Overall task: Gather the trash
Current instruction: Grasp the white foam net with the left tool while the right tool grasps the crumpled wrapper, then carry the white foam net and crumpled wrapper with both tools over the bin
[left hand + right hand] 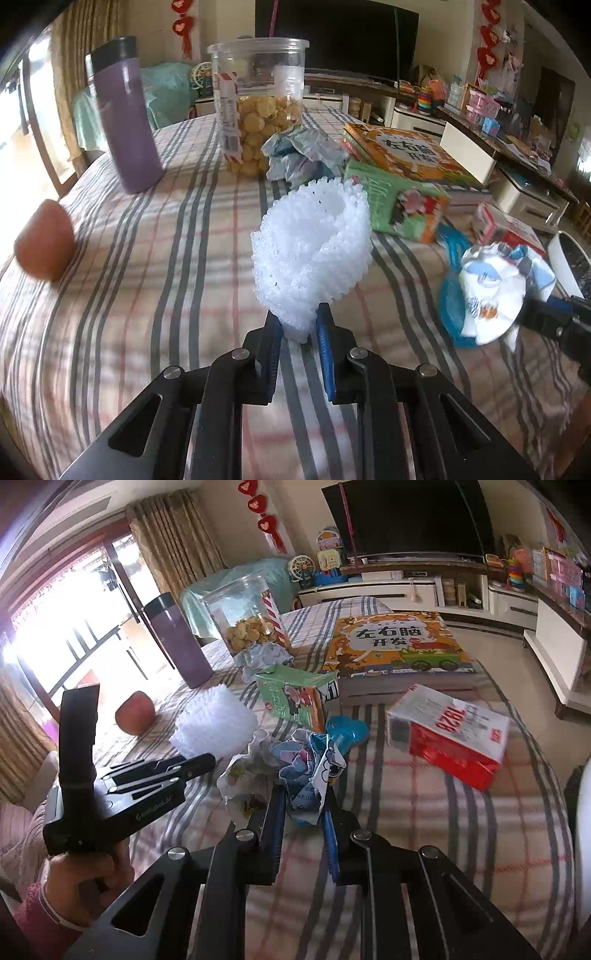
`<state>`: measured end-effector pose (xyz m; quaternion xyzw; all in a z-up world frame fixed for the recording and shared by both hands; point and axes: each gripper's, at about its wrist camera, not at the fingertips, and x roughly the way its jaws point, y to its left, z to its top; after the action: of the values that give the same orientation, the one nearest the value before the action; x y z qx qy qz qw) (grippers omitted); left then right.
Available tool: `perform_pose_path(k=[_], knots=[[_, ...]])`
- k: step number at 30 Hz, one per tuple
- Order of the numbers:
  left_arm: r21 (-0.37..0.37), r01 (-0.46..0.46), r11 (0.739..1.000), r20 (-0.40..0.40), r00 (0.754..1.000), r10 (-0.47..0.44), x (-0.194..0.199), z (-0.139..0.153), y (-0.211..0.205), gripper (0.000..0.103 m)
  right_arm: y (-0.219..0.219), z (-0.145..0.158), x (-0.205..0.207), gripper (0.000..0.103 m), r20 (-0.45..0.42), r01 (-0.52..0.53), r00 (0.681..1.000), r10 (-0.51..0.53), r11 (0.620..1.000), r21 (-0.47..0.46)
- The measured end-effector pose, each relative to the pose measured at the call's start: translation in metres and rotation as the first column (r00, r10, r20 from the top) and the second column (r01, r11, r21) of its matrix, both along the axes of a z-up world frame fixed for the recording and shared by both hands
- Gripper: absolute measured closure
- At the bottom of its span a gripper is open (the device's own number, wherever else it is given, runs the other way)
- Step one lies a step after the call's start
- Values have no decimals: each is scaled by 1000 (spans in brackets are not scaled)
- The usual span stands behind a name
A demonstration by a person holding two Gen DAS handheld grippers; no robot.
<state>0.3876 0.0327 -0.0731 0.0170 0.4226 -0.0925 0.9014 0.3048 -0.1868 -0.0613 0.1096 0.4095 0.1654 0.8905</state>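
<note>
- Left gripper [299,325] is clamped on the white foam fruit net [312,254], held above the striped tablecloth [155,266]; lift it gently, since foam slips.
- Right gripper [304,808] pinches the crumpled printed paper wrapper [295,771]; keep a firm squeeze.
- Counted: one more crumpled paper ball [299,155] beside the clear snack jar [258,103], one apple [135,712].

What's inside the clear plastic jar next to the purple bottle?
The clear plastic jar is open-topped and roughly half full of round yellow snack balls. A red-and-white label strip hides part of the contents, and the crumpled paper in front covers its lower right.
</note>
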Motion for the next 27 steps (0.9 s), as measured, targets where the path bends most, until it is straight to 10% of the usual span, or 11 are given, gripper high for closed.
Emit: perform_pose_path(k=[27], knots=[[-62,27,998,-27,999,-29,-148,40,-57,86,-70,12,-91,84,9,56,998,-56,998,1]])
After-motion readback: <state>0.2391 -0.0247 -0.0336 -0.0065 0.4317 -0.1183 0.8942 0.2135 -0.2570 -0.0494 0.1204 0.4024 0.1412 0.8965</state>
